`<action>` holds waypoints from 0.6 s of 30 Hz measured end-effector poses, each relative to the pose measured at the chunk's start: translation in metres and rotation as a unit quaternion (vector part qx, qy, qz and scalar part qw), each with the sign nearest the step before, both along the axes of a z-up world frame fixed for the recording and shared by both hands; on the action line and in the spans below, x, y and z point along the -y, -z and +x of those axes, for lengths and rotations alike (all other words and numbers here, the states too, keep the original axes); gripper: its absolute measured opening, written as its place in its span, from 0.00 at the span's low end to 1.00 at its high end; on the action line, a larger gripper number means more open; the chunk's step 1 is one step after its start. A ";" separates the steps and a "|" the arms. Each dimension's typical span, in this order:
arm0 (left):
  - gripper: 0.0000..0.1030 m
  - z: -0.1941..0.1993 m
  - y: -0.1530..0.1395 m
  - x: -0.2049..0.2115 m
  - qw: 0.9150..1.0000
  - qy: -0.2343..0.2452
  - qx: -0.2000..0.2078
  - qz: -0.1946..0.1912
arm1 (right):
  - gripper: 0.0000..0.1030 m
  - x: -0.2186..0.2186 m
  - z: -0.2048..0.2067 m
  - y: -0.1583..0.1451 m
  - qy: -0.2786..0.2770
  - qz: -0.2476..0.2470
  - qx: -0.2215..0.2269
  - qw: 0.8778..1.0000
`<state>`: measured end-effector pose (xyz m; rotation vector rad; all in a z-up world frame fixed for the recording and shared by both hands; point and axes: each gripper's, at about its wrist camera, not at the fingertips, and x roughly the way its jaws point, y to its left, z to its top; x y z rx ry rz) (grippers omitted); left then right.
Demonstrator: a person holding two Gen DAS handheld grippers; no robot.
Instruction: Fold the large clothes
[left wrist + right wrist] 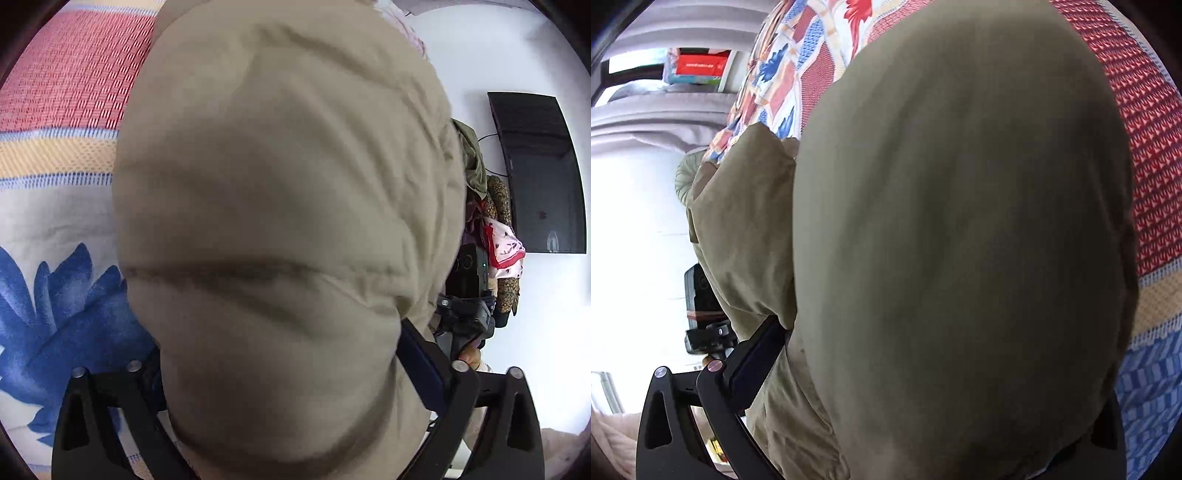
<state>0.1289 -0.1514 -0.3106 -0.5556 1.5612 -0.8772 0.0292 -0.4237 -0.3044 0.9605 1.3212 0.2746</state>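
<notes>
A large khaki garment (280,206) fills the middle of the left wrist view and drapes over my left gripper (284,373), whose black fingers (424,362) show on either side of the bunched cloth. The same garment (960,240) fills the right wrist view and covers my right gripper (886,369); only its left finger (753,354) shows, pressed against the cloth. Both grippers hold the garment lifted above the bed. The fingertips are hidden by fabric.
A patterned bedspread (62,122) with red, yellow and blue blocks lies below. A dark TV (539,173) hangs on the white wall, with a pile of clothes (495,229) beside it. The other gripper (701,306) shows at the left.
</notes>
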 end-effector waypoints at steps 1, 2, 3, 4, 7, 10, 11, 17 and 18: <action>0.88 0.000 -0.005 0.000 1.000 -0.002 0.004 -0.003 | 0.85 -0.002 0.001 -0.002 0.003 0.006 0.000 1.000; 0.83 -0.001 -0.011 -0.004 1.000 -0.003 0.006 -0.008 | 0.74 -0.004 0.002 -0.006 0.009 0.012 0.003 1.000; 0.79 0.000 -0.016 -0.006 1.000 -0.004 0.010 -0.014 | 0.66 -0.005 0.003 -0.011 0.014 0.013 0.007 1.000; 0.78 0.001 -0.021 -0.008 1.000 -0.004 0.013 -0.018 | 0.57 -0.007 0.003 -0.015 0.015 0.013 0.011 1.000; 0.78 0.006 -0.041 -0.018 0.999 -0.003 0.031 -0.033 | 0.47 -0.018 0.006 -0.032 0.023 0.014 0.024 0.999; 0.78 0.014 -0.063 -0.032 0.998 -0.013 0.049 -0.049 | 0.46 -0.034 0.014 -0.050 0.025 0.016 0.041 0.999; 0.78 0.017 -0.070 -0.040 0.997 -0.018 0.056 -0.053 | 0.46 -0.039 0.017 -0.055 0.026 0.019 0.048 0.998; 0.78 0.044 -0.107 -0.097 0.993 -0.049 0.093 -0.056 | 0.46 -0.090 0.063 -0.089 0.001 0.030 0.083 0.996; 0.78 0.050 -0.110 -0.111 0.992 -0.056 0.098 -0.054 | 0.46 -0.101 0.073 -0.092 -0.005 0.031 0.088 0.996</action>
